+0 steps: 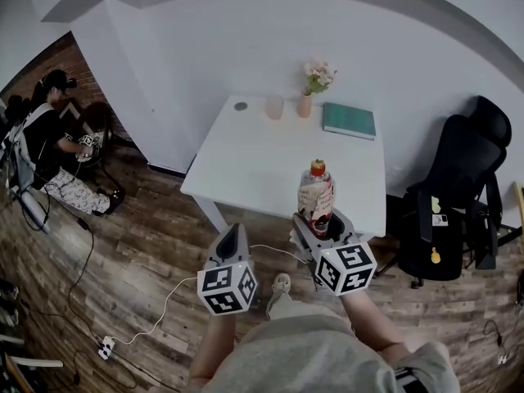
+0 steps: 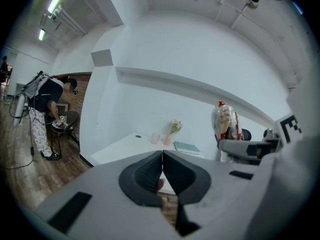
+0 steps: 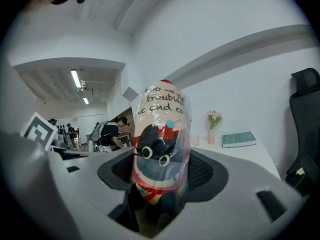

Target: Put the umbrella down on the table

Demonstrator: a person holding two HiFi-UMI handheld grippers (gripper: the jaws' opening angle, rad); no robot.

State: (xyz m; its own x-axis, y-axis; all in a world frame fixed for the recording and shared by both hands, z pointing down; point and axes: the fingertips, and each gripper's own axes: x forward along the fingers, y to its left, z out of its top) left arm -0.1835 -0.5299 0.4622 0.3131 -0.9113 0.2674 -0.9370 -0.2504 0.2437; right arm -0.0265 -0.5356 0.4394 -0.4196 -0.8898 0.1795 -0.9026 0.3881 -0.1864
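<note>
I judge transport step: right hand-held gripper (image 1: pixel 321 226) clamps umbrella (image 1: pixel 316 191); left hand-held gripper (image 1: pixel 231 234) together, empty. Next: lower onto worktop (image 1: pixel 246 162).

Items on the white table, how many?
4: grey disc, perhaps a cable hole, far left corner; pink cup; vase of flowers beside it; green book far right. Umbrella is in the right claw. Near edge partly hidden.
</note>
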